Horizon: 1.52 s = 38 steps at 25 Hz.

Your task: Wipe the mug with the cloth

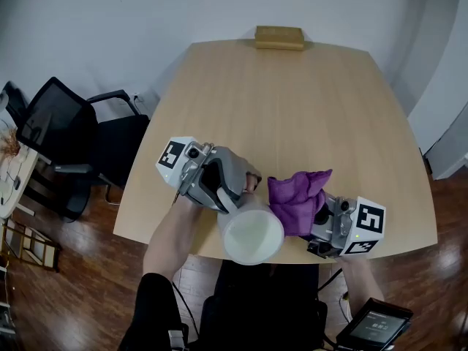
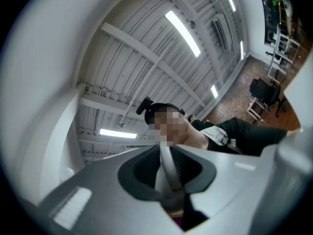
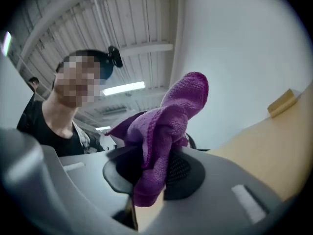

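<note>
While the left gripper [image 1: 240, 190] stayed out of the wiping and clamped a white mug [image 1: 252, 234], tilted with its mouth upward above the near edge of the wooden table [image 1: 292, 108], the right gripper [image 1: 316, 209] pinched a purple cloth [image 1: 295, 198] that touched the mug's side. Both grippers bore black-and-white square markers; print on a small screen [image 1: 373, 326] was too small to read.

The worktop [image 1: 292, 108] lies open from its middle to the far edge, where a tan block [image 1: 279, 38] sits at the centre with free passage on either side. At the near edge the mug [image 1: 251, 234] and the cloth [image 1: 296, 199] touch, leaving no gap between them. An office chair [image 1: 66, 134] stands off the left side.
</note>
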Available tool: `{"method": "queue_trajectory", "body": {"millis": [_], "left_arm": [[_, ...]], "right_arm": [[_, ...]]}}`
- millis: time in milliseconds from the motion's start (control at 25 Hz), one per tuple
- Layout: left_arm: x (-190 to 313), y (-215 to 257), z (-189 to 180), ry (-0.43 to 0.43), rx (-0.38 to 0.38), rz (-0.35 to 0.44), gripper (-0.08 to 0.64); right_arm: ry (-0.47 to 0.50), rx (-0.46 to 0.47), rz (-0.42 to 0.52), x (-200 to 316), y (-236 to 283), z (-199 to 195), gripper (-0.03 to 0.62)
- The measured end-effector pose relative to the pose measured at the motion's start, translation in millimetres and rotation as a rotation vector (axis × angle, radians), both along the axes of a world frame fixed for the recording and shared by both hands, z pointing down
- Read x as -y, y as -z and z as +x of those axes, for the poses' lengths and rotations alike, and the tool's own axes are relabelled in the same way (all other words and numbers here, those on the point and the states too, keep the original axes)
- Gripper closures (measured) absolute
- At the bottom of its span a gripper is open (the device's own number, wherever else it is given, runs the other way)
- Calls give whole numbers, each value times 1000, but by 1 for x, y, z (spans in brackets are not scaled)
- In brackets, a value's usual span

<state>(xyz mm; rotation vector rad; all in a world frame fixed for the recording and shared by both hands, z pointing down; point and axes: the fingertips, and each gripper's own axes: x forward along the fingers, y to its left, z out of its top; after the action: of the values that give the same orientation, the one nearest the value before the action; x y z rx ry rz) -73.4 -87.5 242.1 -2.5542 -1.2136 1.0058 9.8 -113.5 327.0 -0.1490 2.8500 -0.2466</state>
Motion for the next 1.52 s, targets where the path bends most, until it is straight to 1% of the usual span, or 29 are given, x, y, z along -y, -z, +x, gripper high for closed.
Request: {"method": "queue_trajectory", "body": {"millis": [40,80,160,200,280,400,440,480,520,600,760,840,960,1000,1040,1120,1200,1320,1360,1400,1440,1520], "left_arm": [[-2,-2,0,0,9,10,469],[-4,-4,1,3,19,18,471],[-6,-9,6,15,40,34,477],[-7,-10,9,19,50,42,477],[-8,-13,13,28,70,57,479],[-11,-15,16,27,90,71,480],[-11,-15,16,25,93,73,481],[-12,-14,16,23,93,74,482],[-13,-14,16,23,93,77,482],[-14,-12,16,20,91,84,482],[-19,-8,13,-3,74,92,472],[-19,-8,12,-8,69,95,472],[-19,-7,13,0,63,93,473],[-18,-7,13,4,62,93,476],[-18,-7,14,7,62,93,479],[-18,-7,14,9,64,94,480],[-18,-7,14,9,61,93,480],[-17,-7,14,18,56,89,480],[-16,-7,14,24,55,86,480],[-15,-7,14,29,54,82,480],[-15,-7,15,34,53,77,480],[-14,-6,15,39,50,73,479]], "right_arm": [[-25,-51,9,3,-8,-4,514],[-48,-81,15,7,-12,-3,514],[-88,-77,29,14,-4,8,514],[-99,-53,41,16,5,15,514],[-85,42,74,14,35,30,514],[5,225,111,2,80,47,514],[41,266,110,-2,88,48,514],[80,287,98,-5,92,44,514],[119,287,75,-9,92,36,514],[178,243,28,-17,83,14,514],[191,146,-10,-18,50,-11,515],[132,70,-6,-10,28,-15,515],[-20,-83,30,13,-3,-13,515],[-52,-103,36,17,-7,-10,514],[-71,-99,40,19,-5,-5,514],[-84,-38,56,18,13,7,514],[-59,83,81,9,45,24,514],[67,318,100,-18,91,53,515],[114,369,86,-26,99,55,514],[151,390,68,-33,100,53,514],[170,381,50,-35,95,46,515],[173,317,5,-31,75,25,514]]}}
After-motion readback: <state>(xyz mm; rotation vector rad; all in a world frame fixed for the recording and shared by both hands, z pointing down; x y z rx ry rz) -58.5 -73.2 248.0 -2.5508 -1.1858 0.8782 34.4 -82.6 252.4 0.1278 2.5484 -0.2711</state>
